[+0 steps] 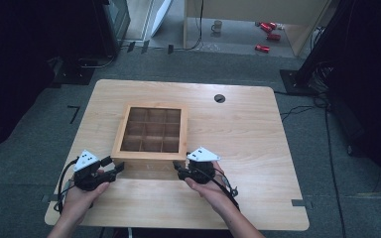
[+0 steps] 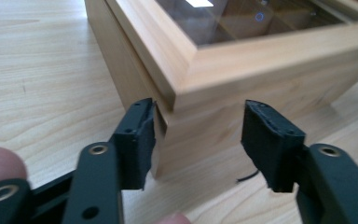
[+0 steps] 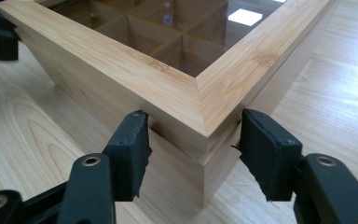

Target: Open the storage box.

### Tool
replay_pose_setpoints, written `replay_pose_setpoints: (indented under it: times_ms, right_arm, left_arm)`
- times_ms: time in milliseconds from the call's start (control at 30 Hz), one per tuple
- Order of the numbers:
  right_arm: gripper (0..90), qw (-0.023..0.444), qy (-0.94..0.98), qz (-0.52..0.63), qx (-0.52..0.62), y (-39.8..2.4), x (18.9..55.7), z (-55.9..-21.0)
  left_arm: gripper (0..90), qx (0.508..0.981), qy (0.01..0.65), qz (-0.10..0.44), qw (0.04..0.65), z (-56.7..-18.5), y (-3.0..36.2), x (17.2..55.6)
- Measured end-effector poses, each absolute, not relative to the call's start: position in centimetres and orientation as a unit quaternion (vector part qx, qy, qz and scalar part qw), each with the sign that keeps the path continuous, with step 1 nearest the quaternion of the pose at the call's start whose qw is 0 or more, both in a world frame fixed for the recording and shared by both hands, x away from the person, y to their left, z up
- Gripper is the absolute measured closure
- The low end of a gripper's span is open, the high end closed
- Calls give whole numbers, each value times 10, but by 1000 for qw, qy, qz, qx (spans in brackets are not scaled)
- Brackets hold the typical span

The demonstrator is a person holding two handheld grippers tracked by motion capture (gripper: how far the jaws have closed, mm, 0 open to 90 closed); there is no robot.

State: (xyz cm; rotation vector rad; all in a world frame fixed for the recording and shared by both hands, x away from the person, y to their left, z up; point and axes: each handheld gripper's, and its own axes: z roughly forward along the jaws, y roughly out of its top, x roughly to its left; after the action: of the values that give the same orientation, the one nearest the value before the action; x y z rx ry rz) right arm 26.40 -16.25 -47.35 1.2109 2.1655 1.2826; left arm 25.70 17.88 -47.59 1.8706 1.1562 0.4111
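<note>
A square wooden box (image 1: 151,130) with a glass lid over a grid of compartments stands in the middle of the table (image 1: 238,129). My left gripper (image 1: 116,166) is at the box's near left corner. In the left gripper view the box corner (image 2: 200,88) sits between the spread jaws of that gripper (image 2: 198,135), at the seam under the lid. My right gripper (image 1: 177,167) is at the near right corner. Its jaws (image 3: 193,140) straddle that corner of the box (image 3: 177,93), open, just below the lid's rim. Both are held in the person's hands.
A round cable hole (image 1: 220,98) lies in the tabletop behind the box. Bare wood surrounds the box on all sides. On the floor beyond the table are a mug (image 1: 217,26), red cans (image 1: 268,34) and dark equipment stands (image 1: 307,64).
</note>
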Motion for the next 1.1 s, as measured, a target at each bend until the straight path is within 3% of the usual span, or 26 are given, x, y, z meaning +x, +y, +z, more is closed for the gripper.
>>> replay_pose_setpoints:
  times_ms: [400, 433, 567, 800, 933, 1100]
  right_arm:
    - [458, 174, 762, 461, 421, -163, 263, -465]
    - [453, 174, 761, 463, 420, -163, 264, -462]
    - [428, 177, 761, 463, 418, -164, 266, -456]
    - [418, 176, 754, 471, 423, -165, 270, -443]
    - [403, 212, 760, 463, 403, -163, 271, -431]
    - [401, 220, 757, 470, 398, -164, 274, -420]
  left_arm:
    - [286, 765, 508, 165, 359, -508, 196, 253]
    - [202, 766, 517, 170, 341, -512, 194, 254]
    - [144, 770, 517, 187, 324, -514, 192, 252]
    - [126, 772, 507, 215, 317, -518, 188, 248]
    - [127, 773, 506, 215, 316, -518, 189, 247]
    - [128, 773, 506, 214, 316, -518, 189, 247]
